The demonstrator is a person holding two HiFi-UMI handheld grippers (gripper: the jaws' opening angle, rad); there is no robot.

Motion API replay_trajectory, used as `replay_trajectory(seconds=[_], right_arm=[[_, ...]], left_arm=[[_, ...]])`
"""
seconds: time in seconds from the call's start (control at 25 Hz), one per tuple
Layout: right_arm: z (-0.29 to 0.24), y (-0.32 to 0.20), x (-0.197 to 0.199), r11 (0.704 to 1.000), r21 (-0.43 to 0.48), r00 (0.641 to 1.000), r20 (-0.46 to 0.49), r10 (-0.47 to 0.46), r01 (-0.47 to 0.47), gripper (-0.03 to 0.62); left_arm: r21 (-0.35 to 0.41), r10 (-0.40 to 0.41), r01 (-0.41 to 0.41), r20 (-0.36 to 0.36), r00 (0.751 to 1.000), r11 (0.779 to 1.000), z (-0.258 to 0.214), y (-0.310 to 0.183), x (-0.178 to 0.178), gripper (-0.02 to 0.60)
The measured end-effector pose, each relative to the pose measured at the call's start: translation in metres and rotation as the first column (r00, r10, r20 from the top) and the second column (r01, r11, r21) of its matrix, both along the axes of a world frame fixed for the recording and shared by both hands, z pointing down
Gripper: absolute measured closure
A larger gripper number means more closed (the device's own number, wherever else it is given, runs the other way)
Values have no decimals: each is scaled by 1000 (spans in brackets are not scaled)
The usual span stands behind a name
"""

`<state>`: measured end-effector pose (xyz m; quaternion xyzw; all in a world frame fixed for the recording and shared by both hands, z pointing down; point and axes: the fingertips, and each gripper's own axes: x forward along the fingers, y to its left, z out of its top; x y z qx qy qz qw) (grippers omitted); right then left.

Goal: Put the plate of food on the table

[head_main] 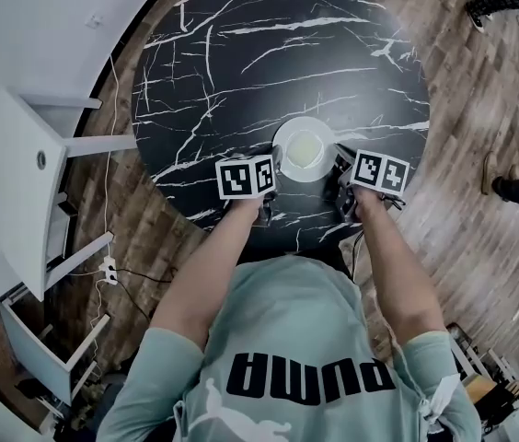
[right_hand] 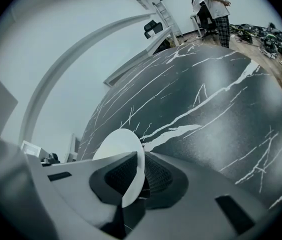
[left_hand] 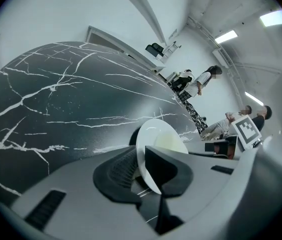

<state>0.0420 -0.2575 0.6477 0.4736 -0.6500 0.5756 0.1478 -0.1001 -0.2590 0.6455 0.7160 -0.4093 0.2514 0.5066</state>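
Note:
A small white plate point(head_main: 305, 148) with pale yellow food point(head_main: 304, 147) is over the near part of the round black marble table point(head_main: 241, 53). My left gripper point(head_main: 276, 166) is shut on its left rim and my right gripper point(head_main: 339, 168) on its right rim. In the left gripper view the plate point(left_hand: 153, 141) stands edge-on between the jaws of the left gripper point(left_hand: 143, 171), with the food point(left_hand: 172, 143) on its right face. In the right gripper view the plate's rim point(right_hand: 118, 146) is pinched in the right gripper point(right_hand: 137, 176). Whether the plate touches the table I cannot tell.
White furniture point(head_main: 20, 155) stands to the left of the table, with cables and a power strip point(head_main: 108, 267) on the wooden floor. A person's shoe point(head_main: 517, 190) is at the right. Other people point(left_hand: 196, 81) stand far off across the room.

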Motion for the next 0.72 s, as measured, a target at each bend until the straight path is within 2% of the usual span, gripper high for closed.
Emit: replay_trajectory(seconds=[0.44,0.6,0.72], right_arm=[[-7,-1,11,998,35,997,-62,54,-52,551],[-22,7,16,994,72,993,-86,85,-79,551],[-39,19,6,992,97,993,-74,92,-85,554]], left_arm=[[39,32,-33,21,999,999,-1,2,-10,520],[51,9,-7,-44,999,999,-19,13,-20,528],[49,0,4,-89,996,999,-35,31,-24,574]])
